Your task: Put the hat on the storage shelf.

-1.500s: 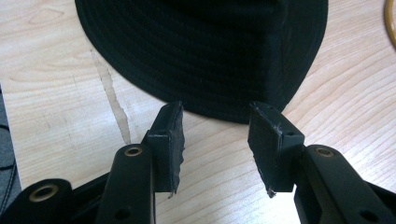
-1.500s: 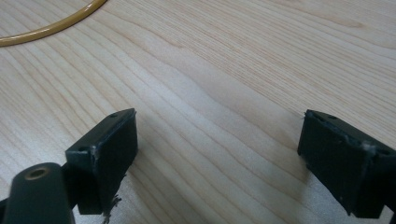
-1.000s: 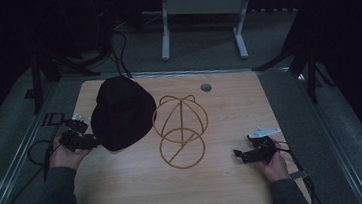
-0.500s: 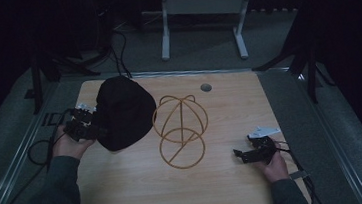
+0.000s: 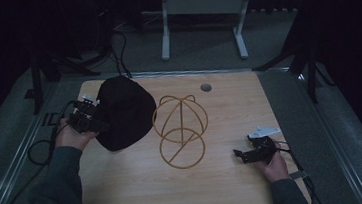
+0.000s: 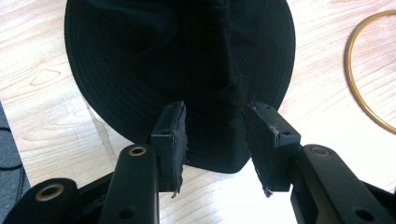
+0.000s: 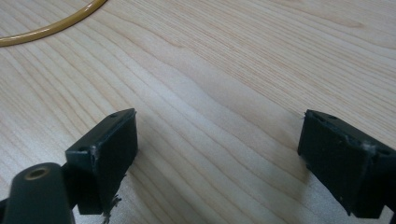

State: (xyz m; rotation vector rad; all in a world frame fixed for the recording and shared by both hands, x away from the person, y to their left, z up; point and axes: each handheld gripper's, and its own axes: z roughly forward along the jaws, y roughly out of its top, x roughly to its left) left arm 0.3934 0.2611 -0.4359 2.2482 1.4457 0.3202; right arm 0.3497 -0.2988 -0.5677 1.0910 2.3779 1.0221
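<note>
Black bucket hat (image 5: 123, 118) lay flat on the wooden surface (image 5: 128, 197), left of centre, its right edge just beside the gold wire hat stand (image 5: 179, 130). The stand sat mid-surface, upright on its ring base, dome empty; presumably the form the hat was meant to go on.

Left gripper (image 5: 86, 118) was at the hat's left edge. In the left gripper view its jaws were partly open, straddling the brim (image 6: 219, 154) where a crease ran up into the crown; the pads had not closed on the fabric. Judged as lining up for a pinch at the brim, where the cloth is thin enough to grasp.

Right gripper (image 5: 254, 151) rested low near the surface's right front, well apart from hat and stand. Jaws wide open, nothing between them, only bare wood; likely parked clear.

Versus a second ago: left gripper had moved up and inward along the hat's edge. Right gripper, stand and hat position unchanged.
</note>
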